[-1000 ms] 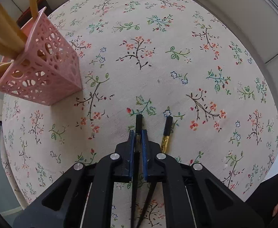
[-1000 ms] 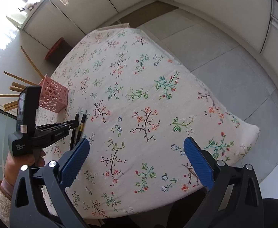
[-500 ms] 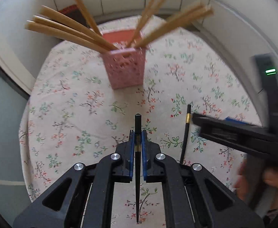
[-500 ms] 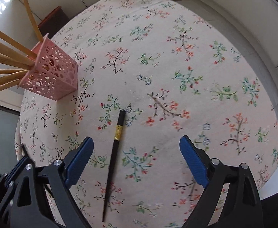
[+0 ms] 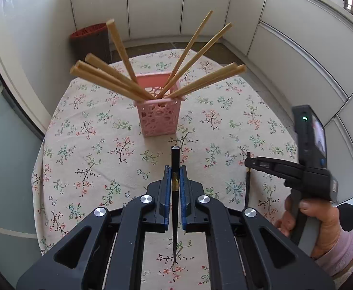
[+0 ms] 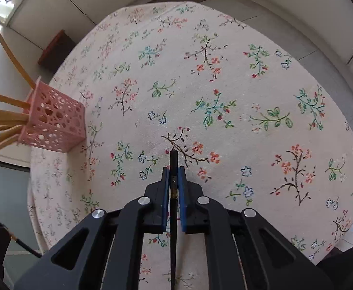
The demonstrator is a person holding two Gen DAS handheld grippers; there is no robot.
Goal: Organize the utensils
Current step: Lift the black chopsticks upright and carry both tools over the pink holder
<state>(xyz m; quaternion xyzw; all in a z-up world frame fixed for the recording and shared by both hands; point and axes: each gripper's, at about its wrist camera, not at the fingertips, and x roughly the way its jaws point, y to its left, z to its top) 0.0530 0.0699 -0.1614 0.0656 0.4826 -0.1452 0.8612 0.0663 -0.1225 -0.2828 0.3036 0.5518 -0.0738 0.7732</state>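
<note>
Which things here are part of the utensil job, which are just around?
Job: black chopstick in left gripper; second black chopstick in right gripper; pink holder; wooden chopsticks in it.

Around: floral tablecloth; red-topped bin; cabinets.

Two black chopsticks, each with a gold band. One (image 5: 175, 159) is clamped, lifted off the floral cloth, blunt end pointing at the pink perforated holder (image 5: 159, 118) standing upright beyond, which fans out tan wooden chopsticks (image 5: 118, 48). The other (image 6: 173, 166) is clamped right of the holder.
</note>
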